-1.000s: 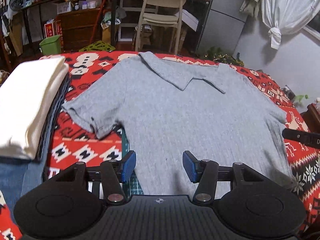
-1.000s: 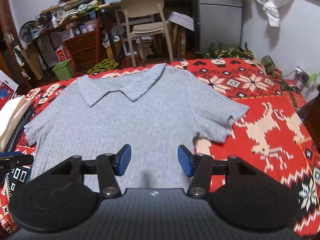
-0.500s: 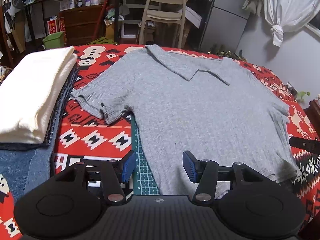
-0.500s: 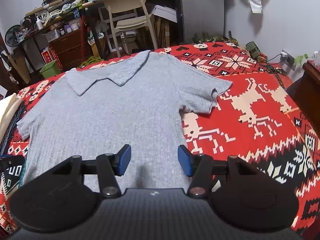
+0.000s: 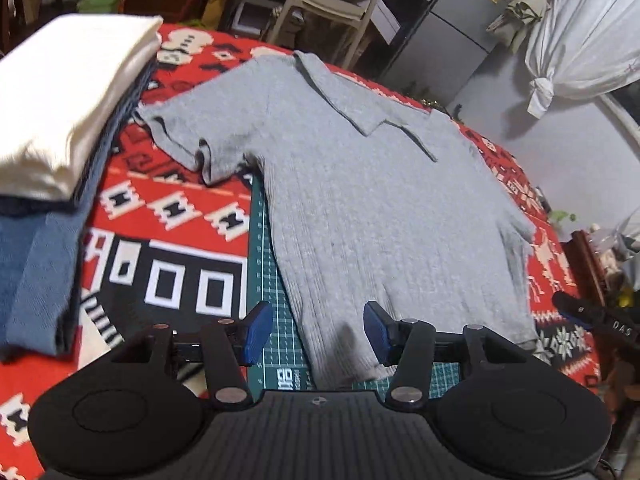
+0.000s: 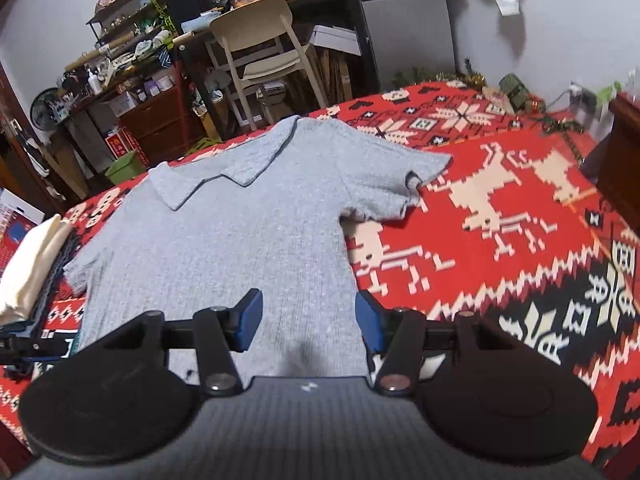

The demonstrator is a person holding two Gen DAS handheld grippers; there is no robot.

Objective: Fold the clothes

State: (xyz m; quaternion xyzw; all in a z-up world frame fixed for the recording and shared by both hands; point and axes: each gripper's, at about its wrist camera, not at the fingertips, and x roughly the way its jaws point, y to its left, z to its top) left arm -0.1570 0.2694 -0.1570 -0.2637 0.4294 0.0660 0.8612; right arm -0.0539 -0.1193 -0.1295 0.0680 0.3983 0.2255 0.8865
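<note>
The grey shirt's [image 6: 224, 248] hem is hidden behind the gripper body; the stacked clothes [image 5: 60, 120] are blurred.

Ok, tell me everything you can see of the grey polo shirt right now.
The grey polo shirt looks like ribbed knit, with short sleeves and a pointed fold-down collar. It lies spread flat and unfolded, collar away from the cameras, hem nearest. It rests on the red patterned blanket, its lower left edge over a green cutting mat. Its left sleeve ends close to the stack of folded clothes. The open left gripper and right gripper are at the hem, neither gripping.
</note>
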